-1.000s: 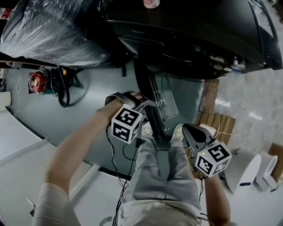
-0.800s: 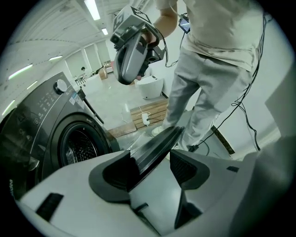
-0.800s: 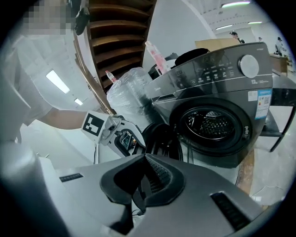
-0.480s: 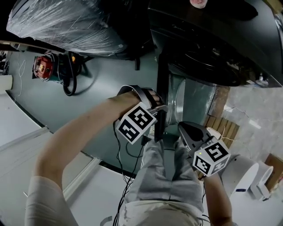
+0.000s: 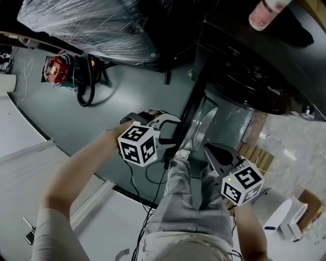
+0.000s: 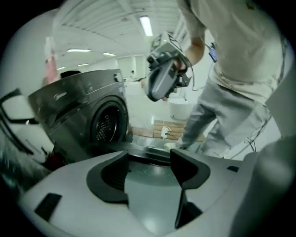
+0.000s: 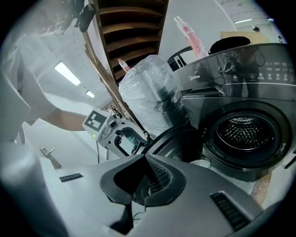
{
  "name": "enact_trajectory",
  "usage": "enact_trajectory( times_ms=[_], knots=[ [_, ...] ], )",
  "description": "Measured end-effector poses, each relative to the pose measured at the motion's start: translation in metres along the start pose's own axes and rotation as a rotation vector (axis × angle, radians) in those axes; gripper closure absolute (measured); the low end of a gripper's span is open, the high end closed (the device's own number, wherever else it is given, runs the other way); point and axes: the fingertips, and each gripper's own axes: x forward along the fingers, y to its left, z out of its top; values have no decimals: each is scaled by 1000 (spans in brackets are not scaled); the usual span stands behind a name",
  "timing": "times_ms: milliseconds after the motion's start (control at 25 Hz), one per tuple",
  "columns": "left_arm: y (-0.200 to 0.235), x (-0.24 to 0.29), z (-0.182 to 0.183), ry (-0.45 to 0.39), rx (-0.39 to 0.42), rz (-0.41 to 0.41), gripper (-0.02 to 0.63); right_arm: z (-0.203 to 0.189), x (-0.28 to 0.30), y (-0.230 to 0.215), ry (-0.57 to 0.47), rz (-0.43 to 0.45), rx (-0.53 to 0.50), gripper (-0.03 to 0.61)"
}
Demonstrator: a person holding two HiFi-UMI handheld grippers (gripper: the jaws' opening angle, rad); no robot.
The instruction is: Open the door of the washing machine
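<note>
The dark washing machine (image 5: 254, 66) stands at the upper right of the head view, its round door (image 5: 196, 122) swung out and seen edge-on. My left gripper (image 5: 170, 133) is beside the door's outer edge with its jaws open. In the left gripper view the door rim (image 6: 148, 155) crosses just past the left gripper's (image 6: 148, 162) tips, with the drum opening (image 6: 108, 125) behind. My right gripper (image 5: 210, 150) hangs lower right, shut on nothing. In the right gripper view the right gripper (image 7: 147, 183) faces the open door (image 7: 178, 139) and the bare drum (image 7: 243, 134).
A plastic-wrapped bundle (image 5: 86, 25) lies left of the machine, with a red tool (image 5: 55, 69) and a cable on the floor beneath. A pink bottle (image 5: 265, 12) stands on the machine's top. A wooden pallet (image 5: 254, 148) and a white appliance (image 5: 277, 214) are at the right.
The door has swung further out from the machine. My left gripper has moved left with its marker cube, and the right gripper has barely shifted.
</note>
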Motion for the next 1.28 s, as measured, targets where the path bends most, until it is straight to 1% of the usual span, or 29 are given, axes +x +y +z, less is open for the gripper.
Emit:
enact_trajectory(
  times_ms=[80, 200, 320, 400, 520, 640, 720, 800, 920, 1000, 1080, 1200, 1280],
  knots=[
    [11, -6, -9, -50, -186, 70, 331, 2, 4, 2, 10, 0, 2, 555],
    [29, -17, -19, -119, -400, 151, 333, 5, 11, 8, 26, 15, -16, 555],
    [48, -30, -36, -142, -575, 211, 333, 5, 18, 12, 42, 20, -18, 555],
    [52, -31, -51, -131, -637, 238, 333, 5, 21, 14, 50, 20, -14, 555],
    [63, -36, -72, -136, -679, 313, 333, 7, 25, 16, 53, 24, -18, 555],
    [81, -49, -85, -169, -757, 369, 333, 10, 26, 15, 58, 26, -25, 555],
    [91, -56, -93, -165, -773, 398, 333, 9, 27, 13, 62, 21, -20, 555],
    [101, -62, -102, -137, -760, 420, 334, 10, 29, 10, 59, 24, -1, 555],
    [114, -65, -114, -64, -710, 438, 337, 15, 33, 8, 43, 35, 53, 555],
    [121, -65, -122, -14, -688, 446, 337, 19, 37, 5, 40, 28, 66, 555],
    [127, -66, -129, 22, -683, 437, 366, 25, 41, 0, 34, 18, 63, 555],
    [133, -68, -135, 39, -683, 401, 364, 36, 46, -3, 23, 14, 26, 555],
    [137, -71, -138, 45, -667, 400, 362, 42, 49, -5, 22, 5, -1, 555]
  ],
)
